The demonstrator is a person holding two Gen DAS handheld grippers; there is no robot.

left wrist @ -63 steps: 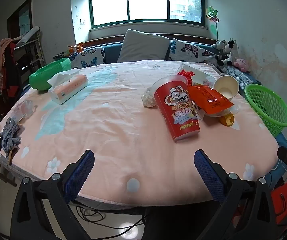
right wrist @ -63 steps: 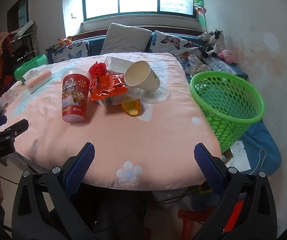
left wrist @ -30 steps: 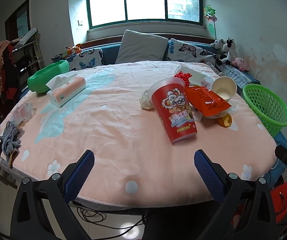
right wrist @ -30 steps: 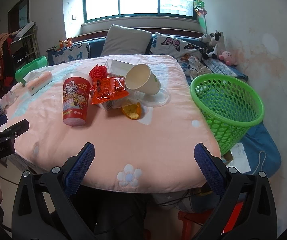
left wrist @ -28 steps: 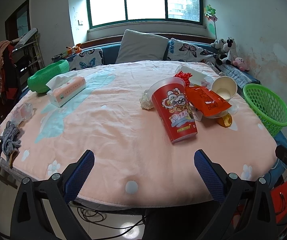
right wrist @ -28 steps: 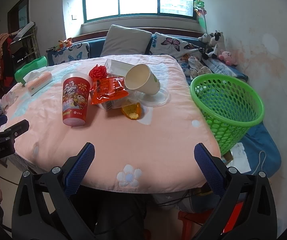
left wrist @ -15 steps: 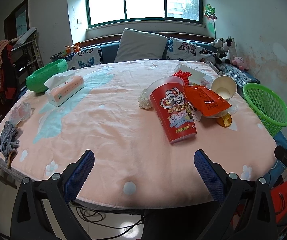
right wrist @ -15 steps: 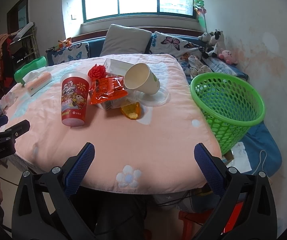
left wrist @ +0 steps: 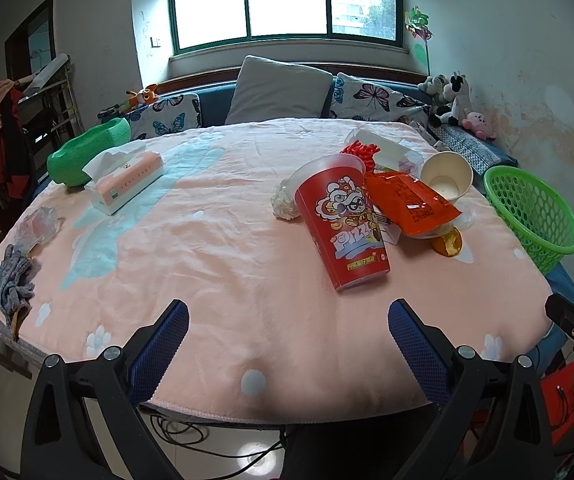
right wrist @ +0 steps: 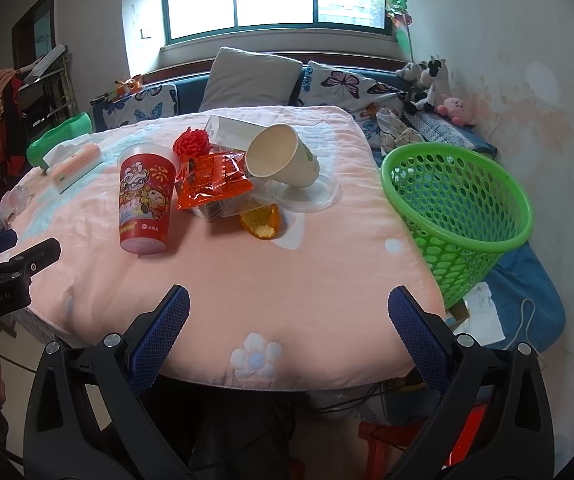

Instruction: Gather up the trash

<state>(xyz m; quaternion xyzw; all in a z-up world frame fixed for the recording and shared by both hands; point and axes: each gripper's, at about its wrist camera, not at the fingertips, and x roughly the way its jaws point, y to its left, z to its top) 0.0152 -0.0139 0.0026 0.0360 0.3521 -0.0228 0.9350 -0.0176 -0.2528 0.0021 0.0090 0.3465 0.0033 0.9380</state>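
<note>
A pile of trash sits on the pink-covered table [left wrist: 215,264]: a tall red printed cup [left wrist: 343,224] [right wrist: 145,200], an orange snack bag [left wrist: 409,200] [right wrist: 215,182], a white paper cup [left wrist: 447,176] [right wrist: 283,156] on its side, an orange peel [right wrist: 261,220] and a crumpled tissue [left wrist: 285,202]. A green mesh basket [right wrist: 459,204] [left wrist: 535,216] stands off the table's right edge. My left gripper [left wrist: 287,332] hangs open at the near table edge, short of the red cup. My right gripper [right wrist: 289,320] is open too, empty, near the front edge.
A tissue box [left wrist: 125,182] and a green bowl [left wrist: 87,152] sit at the table's far left, a grey rag [left wrist: 13,280] at its left edge. A clear plastic box [right wrist: 235,132] and red flower [right wrist: 191,142] lie behind the pile. A sofa with cushions runs behind.
Both views have shifted only slightly; the left gripper has crept a little toward the table. The trash lies where it was and both grippers stay open.
</note>
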